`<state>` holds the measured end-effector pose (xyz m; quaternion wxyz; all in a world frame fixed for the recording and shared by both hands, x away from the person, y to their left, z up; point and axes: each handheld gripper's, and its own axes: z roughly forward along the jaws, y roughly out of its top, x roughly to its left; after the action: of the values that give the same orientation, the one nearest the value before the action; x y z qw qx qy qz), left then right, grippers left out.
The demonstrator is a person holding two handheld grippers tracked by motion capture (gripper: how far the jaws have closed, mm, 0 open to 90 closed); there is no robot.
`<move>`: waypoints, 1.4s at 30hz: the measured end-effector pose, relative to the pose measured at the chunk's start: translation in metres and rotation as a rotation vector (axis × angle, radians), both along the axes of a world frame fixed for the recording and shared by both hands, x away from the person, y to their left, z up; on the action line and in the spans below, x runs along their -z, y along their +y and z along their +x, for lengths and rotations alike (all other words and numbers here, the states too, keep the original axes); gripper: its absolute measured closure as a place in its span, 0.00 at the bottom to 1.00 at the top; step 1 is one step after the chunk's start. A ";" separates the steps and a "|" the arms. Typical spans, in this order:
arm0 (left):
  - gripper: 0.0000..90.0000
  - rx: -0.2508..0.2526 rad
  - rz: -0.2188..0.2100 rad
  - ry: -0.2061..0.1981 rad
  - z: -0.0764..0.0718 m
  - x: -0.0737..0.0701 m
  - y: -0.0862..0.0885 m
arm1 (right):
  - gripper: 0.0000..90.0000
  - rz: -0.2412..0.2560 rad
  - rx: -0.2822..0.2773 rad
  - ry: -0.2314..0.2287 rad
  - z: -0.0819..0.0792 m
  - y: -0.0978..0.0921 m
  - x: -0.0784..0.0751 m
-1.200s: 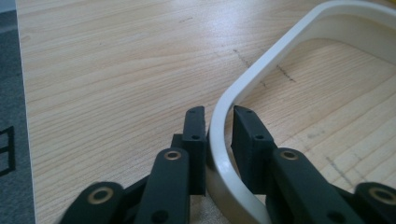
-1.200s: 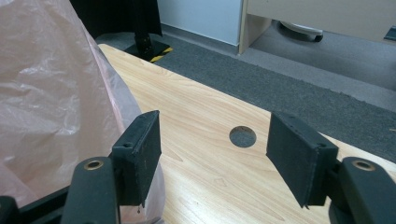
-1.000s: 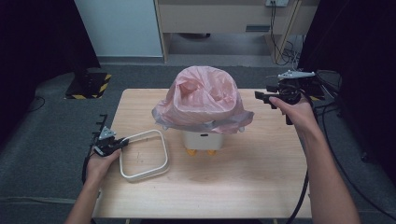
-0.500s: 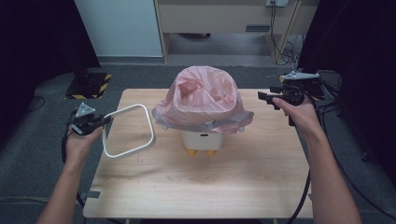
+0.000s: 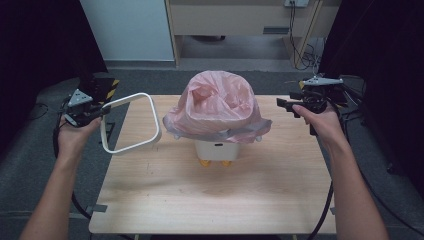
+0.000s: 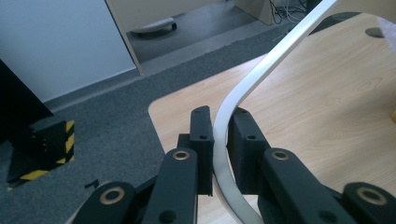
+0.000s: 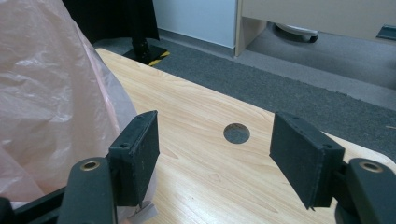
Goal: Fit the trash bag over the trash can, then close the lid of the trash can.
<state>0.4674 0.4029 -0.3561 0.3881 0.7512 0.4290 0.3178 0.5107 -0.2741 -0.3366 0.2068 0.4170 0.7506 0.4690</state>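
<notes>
Left gripper (image 5: 102, 111) clamps our white rim ring (image 5: 131, 123), lifted, probably to seat over the pink bag (image 5: 220, 102). Right gripper (image 5: 283, 104) waits, jaws apart.

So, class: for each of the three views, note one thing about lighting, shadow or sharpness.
High view: even overhead light, dark curtains at both sides, soft shadow under the pink plastic bag on the pale wooden table. Left gripper view: the white rounded plastic frame looks bright, near jaws slightly soft. Right gripper view: the bag glows translucent, and the background floor is mildly blurred.
</notes>
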 end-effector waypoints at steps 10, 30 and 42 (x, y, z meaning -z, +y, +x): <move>0.89 0.024 0.011 -0.090 0.001 -0.084 -0.018 | 0.37 0.005 -0.023 -0.049 -0.005 0.011 -0.027; 0.89 0.214 0.058 -0.154 0.023 -0.171 -0.138 | 0.51 0.035 -0.148 -0.178 -0.022 0.081 -0.109; 0.89 0.295 0.085 -0.116 0.033 -0.177 -0.200 | 0.54 0.090 -0.209 -0.243 -0.029 0.117 -0.149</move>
<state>0.5002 0.2029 -0.1792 0.4224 0.8022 0.2770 0.3183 0.4814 -0.1566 -0.1880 0.2271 0.2860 0.7375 0.5681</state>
